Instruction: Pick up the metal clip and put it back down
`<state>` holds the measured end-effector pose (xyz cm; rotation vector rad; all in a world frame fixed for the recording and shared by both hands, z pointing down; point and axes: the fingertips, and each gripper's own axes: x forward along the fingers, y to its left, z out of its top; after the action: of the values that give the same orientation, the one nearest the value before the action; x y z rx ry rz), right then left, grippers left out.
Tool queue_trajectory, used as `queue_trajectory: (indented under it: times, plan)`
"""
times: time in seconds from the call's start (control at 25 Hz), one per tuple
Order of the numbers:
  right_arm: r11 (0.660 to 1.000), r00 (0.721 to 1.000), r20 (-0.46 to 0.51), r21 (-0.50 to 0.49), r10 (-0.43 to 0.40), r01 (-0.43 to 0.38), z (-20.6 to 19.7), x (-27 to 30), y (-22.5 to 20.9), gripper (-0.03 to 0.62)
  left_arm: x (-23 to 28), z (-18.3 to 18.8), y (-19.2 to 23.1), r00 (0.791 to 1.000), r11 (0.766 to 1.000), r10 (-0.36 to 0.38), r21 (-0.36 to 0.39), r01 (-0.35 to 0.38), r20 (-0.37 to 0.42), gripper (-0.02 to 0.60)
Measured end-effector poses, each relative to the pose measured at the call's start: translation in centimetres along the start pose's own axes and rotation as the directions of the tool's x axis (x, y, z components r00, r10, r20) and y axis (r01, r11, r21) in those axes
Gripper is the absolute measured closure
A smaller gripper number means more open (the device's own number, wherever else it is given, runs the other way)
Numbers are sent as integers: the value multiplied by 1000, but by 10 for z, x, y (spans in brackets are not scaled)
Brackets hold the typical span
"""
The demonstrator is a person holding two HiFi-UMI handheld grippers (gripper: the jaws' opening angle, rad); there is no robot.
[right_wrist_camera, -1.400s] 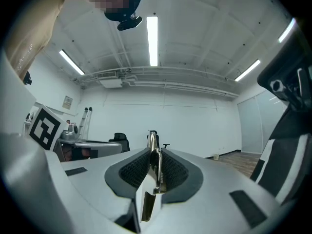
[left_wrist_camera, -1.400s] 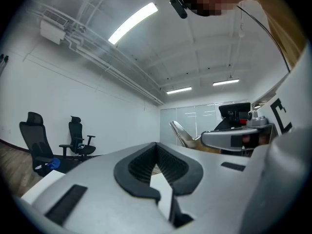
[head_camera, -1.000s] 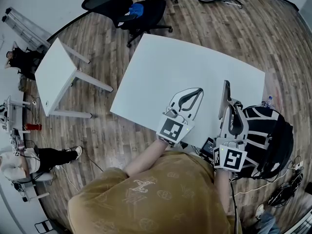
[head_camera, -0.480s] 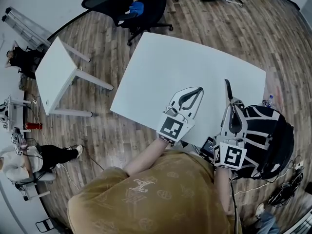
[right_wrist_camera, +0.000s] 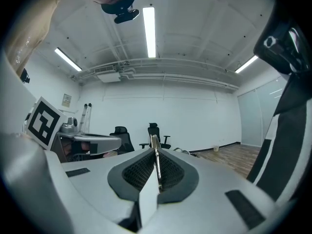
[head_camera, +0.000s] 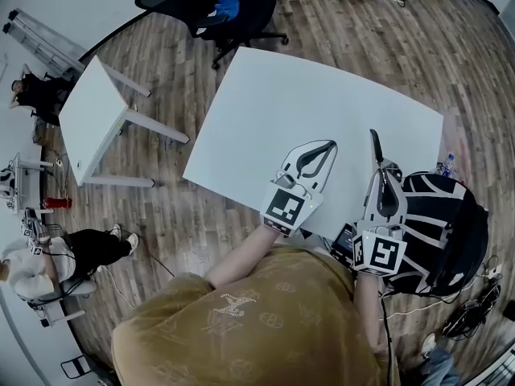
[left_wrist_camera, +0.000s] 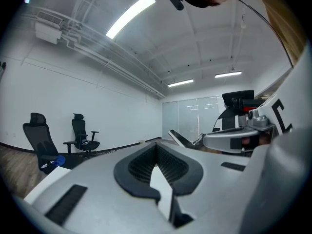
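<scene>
The metal clip [right_wrist_camera: 155, 152] is a thin bright strip standing on edge between the pads of my right gripper [right_wrist_camera: 156, 165]. The jaws are closing and press on it from both sides. In the head view the right gripper [head_camera: 375, 146] points away from me over the near right part of the white table [head_camera: 322, 95], with the clip [head_camera: 373, 140] showing as a dark sliver at its tips. My left gripper [head_camera: 328, 145] lies to its left over the table's near edge, its tips together and nothing in it. The left gripper [left_wrist_camera: 157, 175] shows only its own closed pads.
A black-and-white backpack [head_camera: 442, 215] sits right of the table by my right arm, with a bottle [head_camera: 445, 166] behind it. A small white table [head_camera: 92, 119] stands to the left, and a black office chair [head_camera: 233, 14] beyond the far edge. A person [head_camera: 48, 256] sits at far left.
The right gripper's jaws, spread a second ago, have come together on the clip. The left gripper has hardly moved.
</scene>
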<state>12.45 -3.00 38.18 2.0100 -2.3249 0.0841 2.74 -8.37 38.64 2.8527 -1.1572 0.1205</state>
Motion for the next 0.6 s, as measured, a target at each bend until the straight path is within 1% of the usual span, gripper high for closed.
queue_trajectory:
  times: [0.16,0.6]
  plan:
    - [1000,1000,-16,5,2,-2,-8,2,-2,571,2,-10,2,1000,1000,4,3,-3,-23,575]
    - [999,996,-84,49,20,-16,-34,10,-3,572,8,-37,6,997,1000,7,-21,-9,-81,575]
